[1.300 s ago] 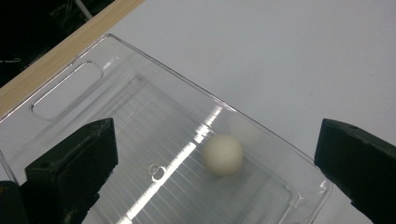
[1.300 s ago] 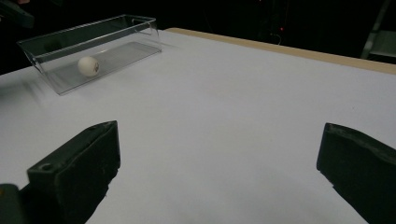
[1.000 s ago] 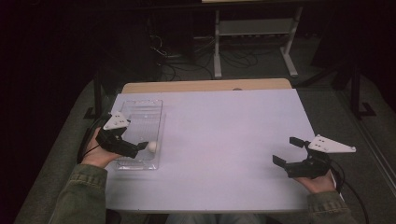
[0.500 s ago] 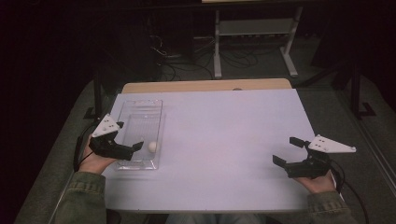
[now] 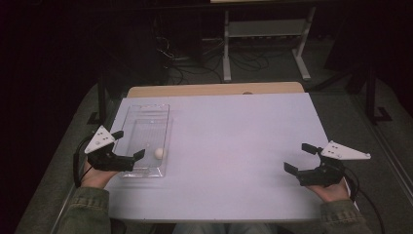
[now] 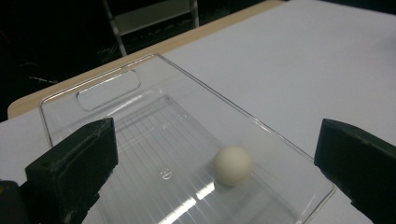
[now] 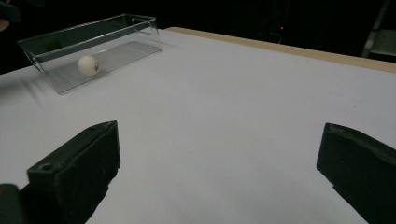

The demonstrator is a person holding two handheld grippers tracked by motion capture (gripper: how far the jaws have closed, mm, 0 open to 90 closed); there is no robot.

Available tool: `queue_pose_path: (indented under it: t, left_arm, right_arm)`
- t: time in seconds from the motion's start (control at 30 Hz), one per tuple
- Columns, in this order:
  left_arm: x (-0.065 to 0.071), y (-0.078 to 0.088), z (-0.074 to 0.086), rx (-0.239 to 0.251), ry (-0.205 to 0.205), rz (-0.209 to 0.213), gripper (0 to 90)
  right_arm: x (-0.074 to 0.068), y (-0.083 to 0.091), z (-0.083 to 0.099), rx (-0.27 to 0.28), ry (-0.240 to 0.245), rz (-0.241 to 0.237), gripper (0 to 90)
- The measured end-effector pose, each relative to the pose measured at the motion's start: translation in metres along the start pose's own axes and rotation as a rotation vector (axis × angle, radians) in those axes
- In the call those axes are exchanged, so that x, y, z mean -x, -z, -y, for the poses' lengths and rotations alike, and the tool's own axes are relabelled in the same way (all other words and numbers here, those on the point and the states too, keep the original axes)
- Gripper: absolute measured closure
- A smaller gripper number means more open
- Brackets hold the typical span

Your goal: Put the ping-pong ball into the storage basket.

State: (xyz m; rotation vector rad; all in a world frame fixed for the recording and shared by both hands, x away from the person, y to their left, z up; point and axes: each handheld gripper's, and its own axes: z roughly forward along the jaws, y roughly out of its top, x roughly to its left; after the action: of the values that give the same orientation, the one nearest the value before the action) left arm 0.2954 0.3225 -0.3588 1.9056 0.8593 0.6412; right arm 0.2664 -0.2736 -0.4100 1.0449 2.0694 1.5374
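High view showed a clear plastic tray [image 5: 146,122] lying lengthwise on the left part of the white table [image 5: 234,141], and every place below is told from that tray. A small white ball [image 5: 159,153] rested inside it, on the ribbed floor close to the tray's right wall and toward its near end. The left gripper [image 5: 127,146] was held at the tray's near left corner, its jaws wide apart, one at the left wall and the other over the near end; neither jaw touched the ball. Left gripper view looked between those spread jaws at the ball [image 6: 233,165] lying free on the tray floor [image 6: 154,140], with the handle slot at the tray's far end. The right gripper [image 5: 300,157] sat well to the right of the tray, above bare tabletop, jaws likewise apart and holding nothing. Right gripper view had the tray [image 7: 70,44] and ball [image 7: 88,65] far off.
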Motion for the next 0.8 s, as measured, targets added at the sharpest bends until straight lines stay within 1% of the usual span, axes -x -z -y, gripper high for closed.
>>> queue_pose_path:
  t: [0.07, 0.1, 0.17, 0.23, 0.27, 0.33, 0.4, 0.43, 0.47, 0.5, 0.6, 0.63, 0.67, 0.7, 0.73, 0.8]
  left_arm:
    - [0.000, 0.000, 0.000, 0.000, 0.000, 0.000, 0.0]
    - [0.000, 0.002, 0.004, 0.025, 0.021, -0.004, 0.0]
    - [0.001, 0.003, 0.008, 0.029, 0.024, -0.015, 0.0]
    - [0.001, 0.003, 0.013, 0.035, 0.031, -0.013, 0.0]
    - [0.002, 0.003, 0.016, 0.038, 0.027, -0.014, 0.0]
    - [0.004, 0.004, 0.020, 0.049, 0.030, -0.023, 0.0]
    - [0.004, 0.006, 0.023, 0.075, 0.041, -0.033, 0.0]
    - [0.004, 0.006, 0.023, 0.075, 0.041, -0.033, 0.0]
    - [0.002, 0.010, 0.026, 0.112, 0.073, -0.036, 0.0]
    - [0.002, 0.011, 0.028, 0.131, 0.086, -0.042, 0.0]
    - [0.001, 0.014, 0.033, 0.153, 0.115, -0.060, 0.0]
    - [0.001, 0.014, 0.033, 0.153, 0.115, -0.060, 0.0]
    - [0.002, 0.015, 0.036, 0.156, 0.113, -0.093, 0.0]
    - [0.002, 0.015, 0.036, 0.156, 0.113, -0.093, 0.0]
    - [0.003, 0.016, 0.039, 0.163, 0.122, -0.103, 0.0]
    - [0.005, 0.018, 0.042, 0.180, 0.145, -0.101, 0.0]
  right_arm:
    - [0.000, 0.000, 0.000, -0.001, 0.000, 0.000, 0.0]
    - [0.000, 0.000, 0.000, -0.001, 0.000, 0.000, 0.0]
    - [0.000, 0.000, 0.000, -0.001, -0.002, 0.000, 0.0]
    - [0.000, 0.000, 0.000, 0.001, -0.002, -0.001, 0.0]
    - [0.000, 0.000, 0.000, 0.002, -0.002, -0.001, 0.0]
    - [0.000, 0.000, 0.000, -0.001, -0.002, -0.002, 0.0]
    - [0.000, 0.000, 0.001, -0.003, -0.002, -0.003, 0.0]
    - [0.000, 0.000, 0.001, -0.003, -0.002, -0.003, 0.0]
    - [-0.001, -0.001, 0.001, -0.006, -0.001, -0.003, 0.0]
    - [-0.001, -0.001, 0.001, -0.006, 0.000, -0.003, 0.0]
    - [-0.001, -0.001, 0.001, -0.004, 0.000, -0.003, 0.0]
    - [-0.001, -0.001, 0.001, -0.002, -0.001, -0.005, 0.0]
    - [-0.001, -0.001, 0.001, 0.000, -0.004, -0.007, 0.0]
    - [-0.001, -0.001, 0.001, 0.000, -0.004, -0.007, 0.0]
    - [-0.001, -0.001, 0.002, 0.000, -0.005, -0.008, 0.0]
    - [-0.001, -0.002, 0.002, 0.001, -0.001, -0.011, 0.0]
